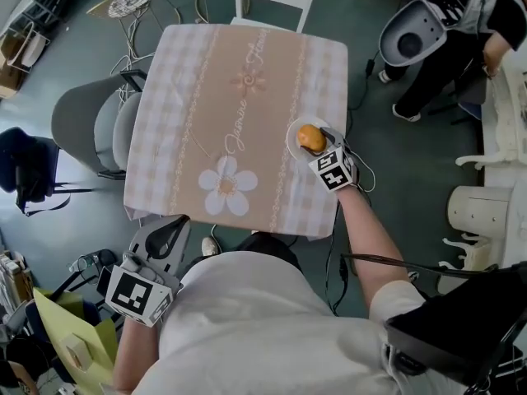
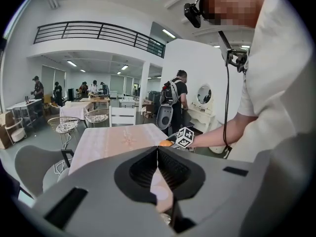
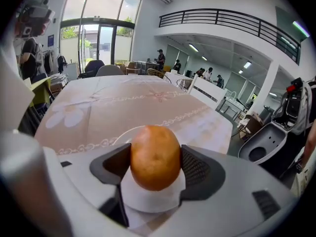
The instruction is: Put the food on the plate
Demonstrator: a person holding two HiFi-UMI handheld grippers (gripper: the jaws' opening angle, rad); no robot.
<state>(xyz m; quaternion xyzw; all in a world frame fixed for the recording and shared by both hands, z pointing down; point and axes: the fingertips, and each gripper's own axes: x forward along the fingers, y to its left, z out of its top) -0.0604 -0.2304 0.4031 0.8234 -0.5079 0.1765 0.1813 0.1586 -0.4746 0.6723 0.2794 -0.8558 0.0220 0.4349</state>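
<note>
The right gripper [image 1: 316,144] sits at the right of the head view, over the right edge of the table [image 1: 230,97]. Its jaws stand wide, one on each side of the food [image 1: 310,137], a rounded orange-brown lump. In the right gripper view both pads press the food's flanks, the left pad on its left side and the right pad on its right. The food fills the gap, and its top rises above the jaws.

Directly under the food lies the white plate [image 1: 292,136]. In the right gripper view its white shows below the food and between the jaws, and a thin arc of rim shows further off on the cloth. Whether the food's underside touches the plate or hangs just above it cannot be told.

The left gripper [image 1: 167,235] is at the lower left of the head view, off the table's near edge and well apart from the plate. Its own view shows the jaws closed tip to tip with nothing between them. Beyond them, small at mid-frame, the food is a spot of orange just beside the right gripper's marker cube [image 2: 185,137].
</note>
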